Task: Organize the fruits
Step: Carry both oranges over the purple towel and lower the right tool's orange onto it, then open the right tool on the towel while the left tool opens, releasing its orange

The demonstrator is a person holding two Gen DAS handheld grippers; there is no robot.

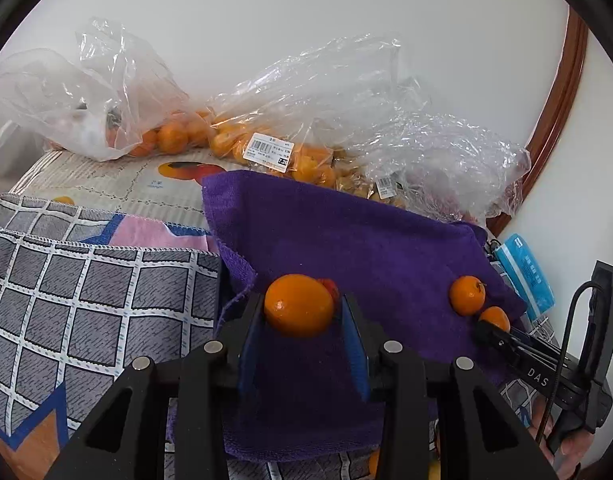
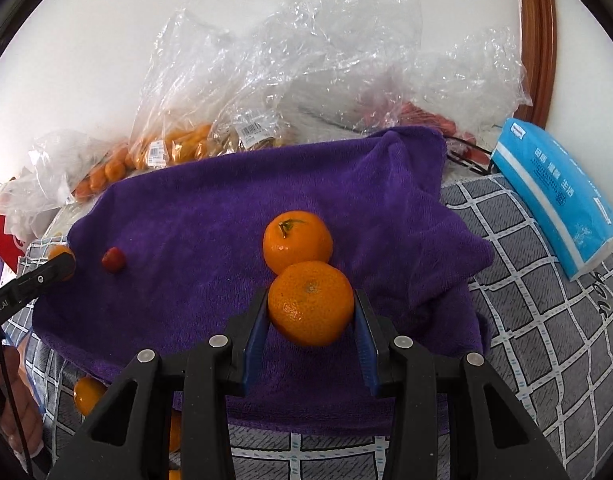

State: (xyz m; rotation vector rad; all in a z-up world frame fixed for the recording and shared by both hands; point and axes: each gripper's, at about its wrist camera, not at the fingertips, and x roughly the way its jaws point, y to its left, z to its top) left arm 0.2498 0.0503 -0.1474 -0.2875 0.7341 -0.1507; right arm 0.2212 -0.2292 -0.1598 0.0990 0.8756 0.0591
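Observation:
My left gripper [image 1: 300,312] is shut on an orange mandarin [image 1: 298,305] above the purple towel [image 1: 346,232]; a small red fruit [image 1: 331,285] peeks out right behind it. My right gripper [image 2: 310,308] is shut on another mandarin [image 2: 311,304], just in front of a second mandarin [image 2: 297,241] that lies on the purple towel [image 2: 226,208]. The red fruit [image 2: 113,259] lies on the towel at the left in the right wrist view. In the left wrist view the right gripper [image 1: 486,330] shows at the right with its mandarin [image 1: 494,318] next to the lying one [image 1: 467,294].
Clear plastic bags [image 1: 266,128] with several mandarins lie along the wall behind the towel. A blue tissue pack [image 2: 554,196] lies to the right. A grey checked cloth [image 1: 66,300] covers the table. Loose mandarins [image 2: 88,396] lie on it at the front left edge.

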